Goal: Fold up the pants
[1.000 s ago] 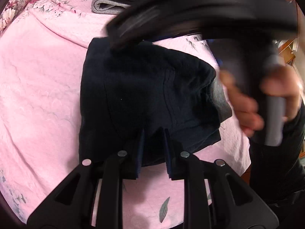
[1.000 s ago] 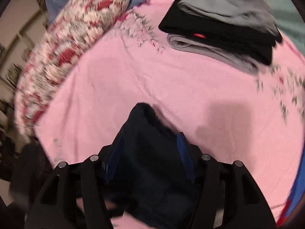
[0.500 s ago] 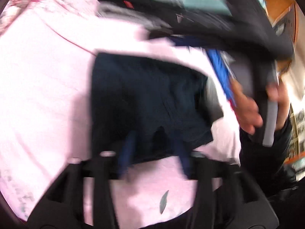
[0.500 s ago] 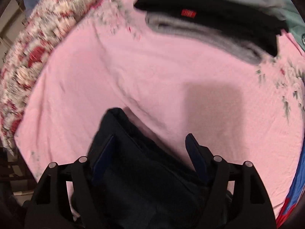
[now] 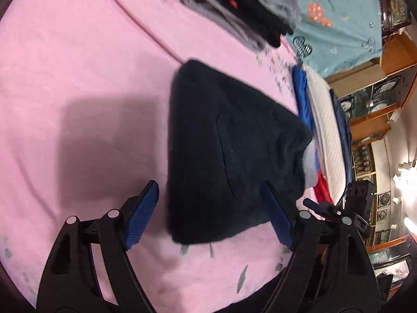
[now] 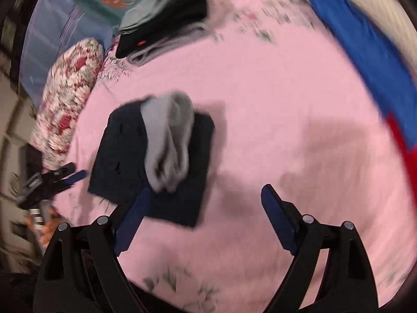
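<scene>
Pants lie as a compact dark bundle on the pink bedspread, directly ahead of the left gripper, whose blue pads are spread wide with nothing between them. The right gripper is likewise spread and empty, with the bundle ahead and to its left, near its left pad. Judging by the squared shape and both tools being free, the folding looks essentially finished; the step in hand appears to be letting go and checking the result. A next move would probably call for pinching the whole bundle and carrying it to the stack of folded clothes far ahead, or tucking in loose cloth. Only the right view shows the grey lining bulging out across the top of the bundle; the left view shows just a sliver of grey at the bundle's right edge
</scene>
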A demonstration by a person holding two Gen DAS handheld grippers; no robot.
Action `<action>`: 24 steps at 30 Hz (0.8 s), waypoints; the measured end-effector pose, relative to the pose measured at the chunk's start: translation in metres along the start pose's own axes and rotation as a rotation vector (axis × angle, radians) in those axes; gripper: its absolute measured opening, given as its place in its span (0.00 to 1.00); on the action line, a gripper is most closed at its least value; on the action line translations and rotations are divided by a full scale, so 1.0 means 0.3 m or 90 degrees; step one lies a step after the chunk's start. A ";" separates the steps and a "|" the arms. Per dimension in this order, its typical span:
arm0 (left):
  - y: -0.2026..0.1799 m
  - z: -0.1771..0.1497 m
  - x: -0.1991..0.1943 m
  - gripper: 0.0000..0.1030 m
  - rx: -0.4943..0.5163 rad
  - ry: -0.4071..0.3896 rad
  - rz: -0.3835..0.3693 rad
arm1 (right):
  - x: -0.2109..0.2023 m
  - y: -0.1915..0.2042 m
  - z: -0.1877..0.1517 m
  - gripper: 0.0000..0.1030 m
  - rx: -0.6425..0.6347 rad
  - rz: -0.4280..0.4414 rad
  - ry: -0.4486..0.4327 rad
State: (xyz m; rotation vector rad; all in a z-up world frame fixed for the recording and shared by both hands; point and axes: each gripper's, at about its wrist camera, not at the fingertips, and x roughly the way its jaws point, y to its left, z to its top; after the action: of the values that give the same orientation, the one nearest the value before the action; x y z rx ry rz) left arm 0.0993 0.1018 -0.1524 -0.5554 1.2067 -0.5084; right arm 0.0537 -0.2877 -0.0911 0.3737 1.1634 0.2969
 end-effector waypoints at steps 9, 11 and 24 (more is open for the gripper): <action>-0.106 0.053 0.124 0.86 0.045 0.018 0.016 | 0.046 -0.057 -0.056 0.85 0.092 0.140 0.056; -0.109 0.063 0.127 0.86 0.045 0.019 0.008 | 0.076 -0.035 -0.024 0.85 0.085 0.147 0.067; -0.109 0.073 0.115 0.41 0.047 0.004 -0.001 | 0.267 0.083 0.149 0.58 0.046 0.117 0.068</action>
State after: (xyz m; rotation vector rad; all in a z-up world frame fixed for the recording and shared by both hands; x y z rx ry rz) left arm 0.1275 0.0577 -0.1504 -0.4914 1.1888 -0.5540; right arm 0.1240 -0.2381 -0.1315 0.5341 1.2493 0.4404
